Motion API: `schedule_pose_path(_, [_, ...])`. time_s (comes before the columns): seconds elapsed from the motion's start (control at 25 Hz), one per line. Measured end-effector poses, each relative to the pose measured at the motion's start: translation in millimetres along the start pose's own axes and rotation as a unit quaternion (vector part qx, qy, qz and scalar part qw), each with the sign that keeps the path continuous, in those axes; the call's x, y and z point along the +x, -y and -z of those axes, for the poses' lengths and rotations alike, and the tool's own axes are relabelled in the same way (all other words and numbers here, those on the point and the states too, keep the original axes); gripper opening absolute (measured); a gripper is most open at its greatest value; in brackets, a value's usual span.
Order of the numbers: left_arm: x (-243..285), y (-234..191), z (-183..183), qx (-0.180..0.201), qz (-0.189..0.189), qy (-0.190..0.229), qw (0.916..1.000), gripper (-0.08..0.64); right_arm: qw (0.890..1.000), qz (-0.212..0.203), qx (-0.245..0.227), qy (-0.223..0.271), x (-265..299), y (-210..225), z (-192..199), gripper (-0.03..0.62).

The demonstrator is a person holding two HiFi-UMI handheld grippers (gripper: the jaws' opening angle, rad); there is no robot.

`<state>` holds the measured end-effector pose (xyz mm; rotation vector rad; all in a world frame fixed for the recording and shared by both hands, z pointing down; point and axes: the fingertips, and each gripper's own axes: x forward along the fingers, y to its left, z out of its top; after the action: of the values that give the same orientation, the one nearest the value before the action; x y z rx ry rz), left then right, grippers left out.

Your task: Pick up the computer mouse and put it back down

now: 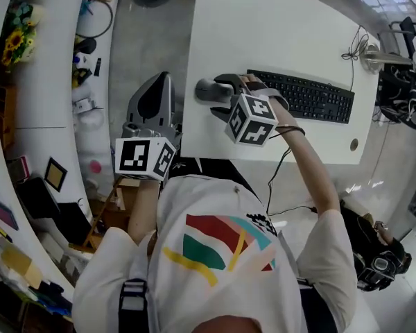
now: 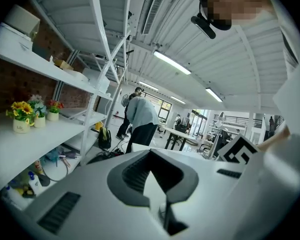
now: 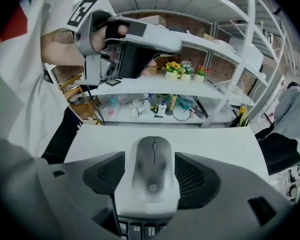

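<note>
Between the open jaws of my right gripper (image 3: 150, 156) sits the smooth grey computer mouse (image 3: 153, 174); my left gripper (image 2: 151, 156) is shut, empty. Squeezing crooked could pop it out.

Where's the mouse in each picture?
Head view: mouse on the white desk, left of the keyboard.
Left gripper view: not in it.
Right gripper view: centre, between the right gripper's open jaws.
Shared landmark: yellow flowers on the shelf, in all three views.
</note>
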<state>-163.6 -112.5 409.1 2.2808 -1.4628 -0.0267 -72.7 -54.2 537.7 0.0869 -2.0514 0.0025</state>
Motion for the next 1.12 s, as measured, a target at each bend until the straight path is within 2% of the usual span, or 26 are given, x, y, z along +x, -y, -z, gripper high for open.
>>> schedule_pose_path(0.16, [-7, -20, 6, -0.013, -0.025, 0.001, 0.9996, 0.044, 1.000, -0.012, -0.009, -0.023, 15, 6, 2, 0.293])
schedule_pose_path(0.32, [-8, -27, 10, -0.016, -0.033, 0.003, 0.9993, 0.044, 0.999, -0.027, -0.009, -0.043, 27, 8, 6, 0.293])
schedule_pose_path(0.6, [-8, -22, 17, -0.030, -0.021, 0.002, 0.9993, 0.044, 0.997, -0.057, 0.008, -0.050, 33, 10, 8, 0.293])
schedule_pose_path(0.72, [-8, -19, 17, -0.032, -0.014, 0.005, 0.9994, 0.044, 0.998, -0.056, 0.008, -0.041, 34, 11, 7, 0.293])
schedule_pose_path(0.88, [-8, -13, 13, -0.029, -0.008, 0.008, 0.9995, 0.044, 0.997, -0.057, 0.008, -0.058, 33, 10, 8, 0.293])
schedule_pose_path(1.12, [-10, -15, 8, -0.026, -0.011, 0.012, 0.9995, 0.044, 0.997, -0.051, 0.009, -0.055, 31, 10, 7, 0.292])
